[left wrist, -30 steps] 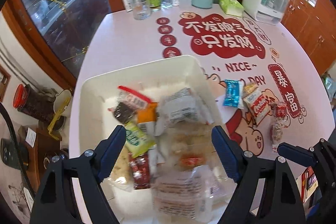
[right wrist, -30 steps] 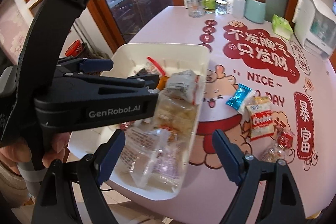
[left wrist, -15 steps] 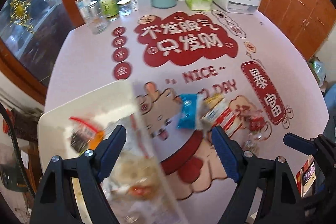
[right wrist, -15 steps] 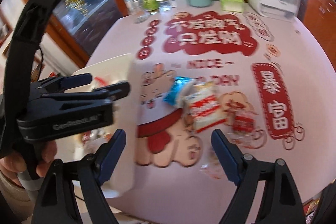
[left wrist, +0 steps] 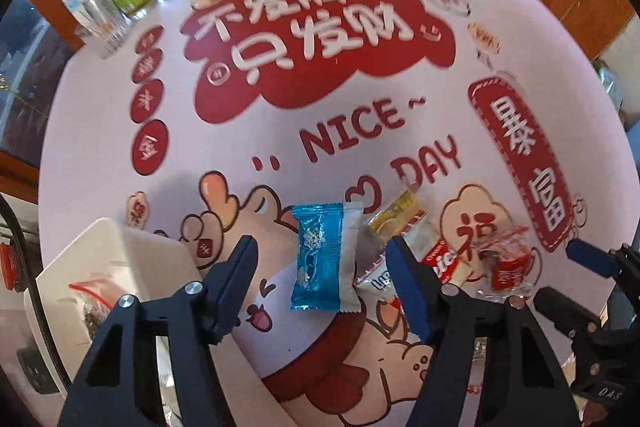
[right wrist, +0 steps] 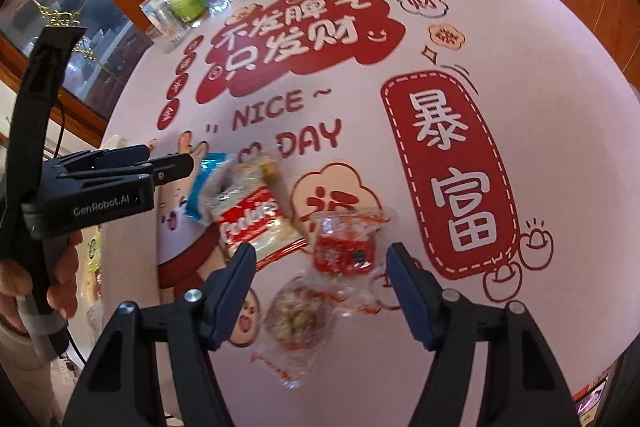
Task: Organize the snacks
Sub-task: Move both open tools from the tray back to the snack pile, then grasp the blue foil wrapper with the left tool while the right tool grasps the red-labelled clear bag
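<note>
Left gripper (left wrist: 322, 261): hung over the blue packet (left wrist: 320, 259); jaws had just been closing, the packet between them but not yet pinched.
Right gripper (right wrist: 320, 269): hung over the red-wrapped snack (right wrist: 346, 241); jaws had just been closing, not yet pinching it.
Blue packet: lay flat on the table mat (left wrist: 280, 147), touching the cookie packet (left wrist: 416, 251).
Clear bag (right wrist: 298, 315): lay near the right gripper, just beside the red snack.
White bin (left wrist: 116, 259): stood at the table's left edge, holding snacks.
</note>
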Demonstrator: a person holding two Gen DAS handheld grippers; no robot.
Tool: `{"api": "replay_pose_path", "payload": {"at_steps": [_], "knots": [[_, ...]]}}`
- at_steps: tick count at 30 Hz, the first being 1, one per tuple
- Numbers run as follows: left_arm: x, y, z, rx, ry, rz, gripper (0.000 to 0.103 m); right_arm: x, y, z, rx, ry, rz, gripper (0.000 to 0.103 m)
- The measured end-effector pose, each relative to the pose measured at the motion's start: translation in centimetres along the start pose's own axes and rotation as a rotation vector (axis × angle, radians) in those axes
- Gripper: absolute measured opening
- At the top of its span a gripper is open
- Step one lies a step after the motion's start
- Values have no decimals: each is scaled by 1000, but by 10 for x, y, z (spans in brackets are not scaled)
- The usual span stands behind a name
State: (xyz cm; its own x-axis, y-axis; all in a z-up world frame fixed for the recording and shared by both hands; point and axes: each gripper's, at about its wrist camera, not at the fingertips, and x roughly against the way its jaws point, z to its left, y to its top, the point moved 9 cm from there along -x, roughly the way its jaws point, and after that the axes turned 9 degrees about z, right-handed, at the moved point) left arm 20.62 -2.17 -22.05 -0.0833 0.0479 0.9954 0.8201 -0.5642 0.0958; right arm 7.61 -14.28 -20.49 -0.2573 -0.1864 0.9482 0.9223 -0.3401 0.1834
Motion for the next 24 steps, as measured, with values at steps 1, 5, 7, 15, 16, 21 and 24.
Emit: {"api": "replay_pose_path", "payload": {"at_steps": [1,5,7,15,16,21,24], "knots": [[-7,0,-1,-13,2,18,64,-5,1,-4,-2,1,11,68],[-26,-3,-2,-45,17,81,57,-22,6,-10,-5,12,46,68],[-34,-6,-2,-55,35,107,56,-30,7,-10,-1,15,61,68],[-56,-10,9,-31,31,172,52,-56,7,-6,48,-16,122,59],[-59,-11,9,-29,29,178,51,-58,7,-6,56,-33,121,56],[-62,-7,10,-13,-2,176,47,-63,7,-7,69,-45,136,49],[-62,-6,7,-15,-23,161,36,-66,6,-5,75,-48,141,49]]}}
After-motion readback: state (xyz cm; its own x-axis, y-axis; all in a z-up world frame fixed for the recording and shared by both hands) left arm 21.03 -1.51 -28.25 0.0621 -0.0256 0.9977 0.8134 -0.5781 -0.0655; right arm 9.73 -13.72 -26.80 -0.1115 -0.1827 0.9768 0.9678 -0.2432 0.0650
